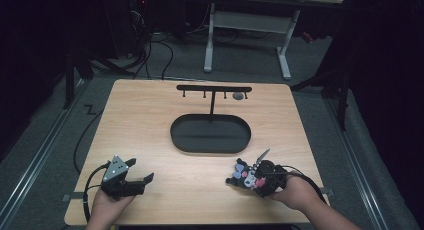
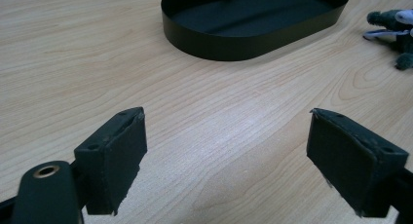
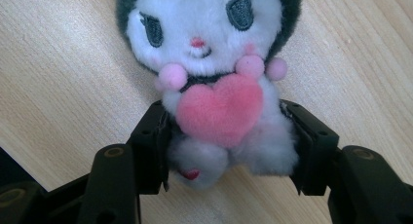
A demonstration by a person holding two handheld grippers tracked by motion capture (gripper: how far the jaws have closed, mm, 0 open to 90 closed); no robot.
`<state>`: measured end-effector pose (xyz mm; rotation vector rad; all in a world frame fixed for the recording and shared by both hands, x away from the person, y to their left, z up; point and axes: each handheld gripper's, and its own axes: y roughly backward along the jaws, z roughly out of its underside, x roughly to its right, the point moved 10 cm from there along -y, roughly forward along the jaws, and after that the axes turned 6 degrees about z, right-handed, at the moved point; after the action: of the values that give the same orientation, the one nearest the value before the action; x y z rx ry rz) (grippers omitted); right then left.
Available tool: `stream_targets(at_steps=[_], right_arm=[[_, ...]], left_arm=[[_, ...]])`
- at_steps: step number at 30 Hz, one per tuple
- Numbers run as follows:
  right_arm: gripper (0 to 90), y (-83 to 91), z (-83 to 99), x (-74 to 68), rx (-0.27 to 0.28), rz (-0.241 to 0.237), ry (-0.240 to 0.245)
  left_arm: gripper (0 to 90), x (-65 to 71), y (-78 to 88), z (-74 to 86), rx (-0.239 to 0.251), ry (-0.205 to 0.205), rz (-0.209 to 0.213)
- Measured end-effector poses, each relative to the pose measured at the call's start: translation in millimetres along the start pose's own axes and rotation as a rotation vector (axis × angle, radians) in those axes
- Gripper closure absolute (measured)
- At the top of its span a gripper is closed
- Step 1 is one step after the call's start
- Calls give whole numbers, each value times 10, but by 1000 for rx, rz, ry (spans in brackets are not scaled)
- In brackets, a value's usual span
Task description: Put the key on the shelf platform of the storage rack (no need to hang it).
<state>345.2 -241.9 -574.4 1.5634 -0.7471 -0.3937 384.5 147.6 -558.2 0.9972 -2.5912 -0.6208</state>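
The plush toy (image 3: 214, 83) is a small soft doll with a white face, dark grey ears and hood, and a pink heart (image 3: 220, 110) on its tummy. It lies on the wooden table (image 1: 150, 135) at the near right side, close to the front edge. In the high view, the plush toy (image 1: 243, 174) sits right at the tip of the right gripper (image 1: 250, 178).

The right gripper (image 3: 226, 146) has its two black jaws on both sides of the toy's lower body, and the pads push into the soft fur. So it is pinching the plush toy around its middle and legs. The toy lies on its back with its face up. Its long line runs from feet to head. In the right gripper view, its head points away from the gripper, and in the high view it points to the left.

The left gripper (image 2: 226, 156) has its jaws spread wide apart with nothing between them, just bare table. In the high view, the left gripper (image 1: 137, 180) rests on the near left side of the table, well apart from the toy.

In the middle of the table is a black oval tray (image 1: 180, 140). Behind it stands a black rack (image 1: 214, 89) with little hooks.

The work looks like it is just starting. The toy is grabbed, but it is not lifted yet. I think it must next be carried to the tray or hung on the rack, but I cannot tell which.
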Motion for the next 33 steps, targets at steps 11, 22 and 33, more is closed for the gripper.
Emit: stream_targets(at_steps=[11,22,33], right_arm=[[472,81,-23,-14,9,-22,-19],[473,233,-73,61,24,-8,-58],[474,421,-219,174,66,-5,-92]], left_arm=[[153,-2,6,2,0,-3,-2],[151,-8,27,-2,9,3,-7],[151,-8,26,-6,11,4,-6]])
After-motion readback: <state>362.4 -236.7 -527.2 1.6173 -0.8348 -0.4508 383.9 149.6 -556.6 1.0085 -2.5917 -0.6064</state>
